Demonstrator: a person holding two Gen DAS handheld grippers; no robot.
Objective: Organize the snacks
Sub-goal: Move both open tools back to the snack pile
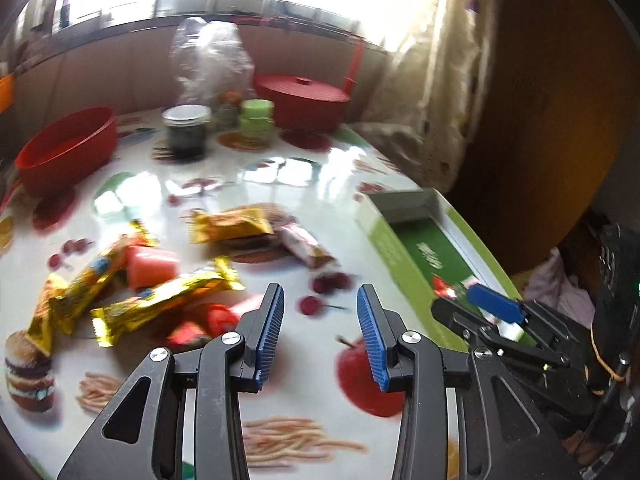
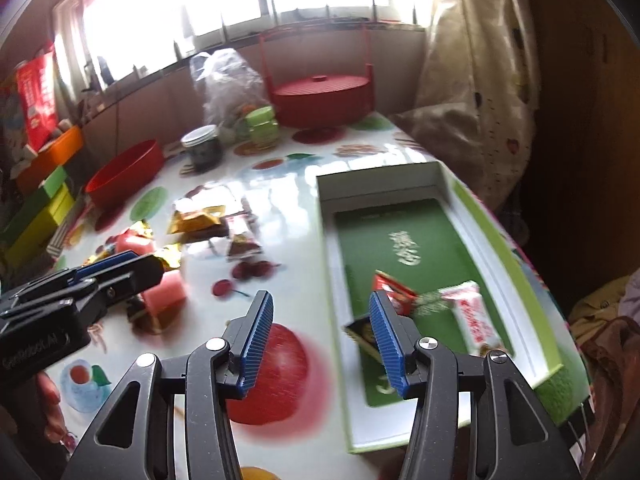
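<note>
Several loose snacks lie on the fruit-print table: gold wrappers [image 1: 160, 304], a yellow pack [image 1: 230, 224], a pink block [image 1: 154, 266] and a pink-white bar [image 1: 308, 246]. My left gripper [image 1: 320, 332] is open and empty above the table, just right of the pile. A green-lined box [image 2: 532, 280] holds a red packet [image 2: 394, 290], a white-red bar [image 2: 472, 318] and a dark packet [image 2: 362, 336]. My right gripper [image 2: 320, 342] is open and empty at the box's near left edge. The left gripper shows in the right wrist view [image 2: 100, 280].
A red bowl [image 1: 66, 148] stands at the left, a dark jar [image 1: 186, 130], green cups [image 1: 256, 118], a clear plastic bag [image 1: 210, 60] and a lidded red pot [image 1: 304, 100] at the back. Curtain [image 1: 432, 92] hangs beyond the table's right edge.
</note>
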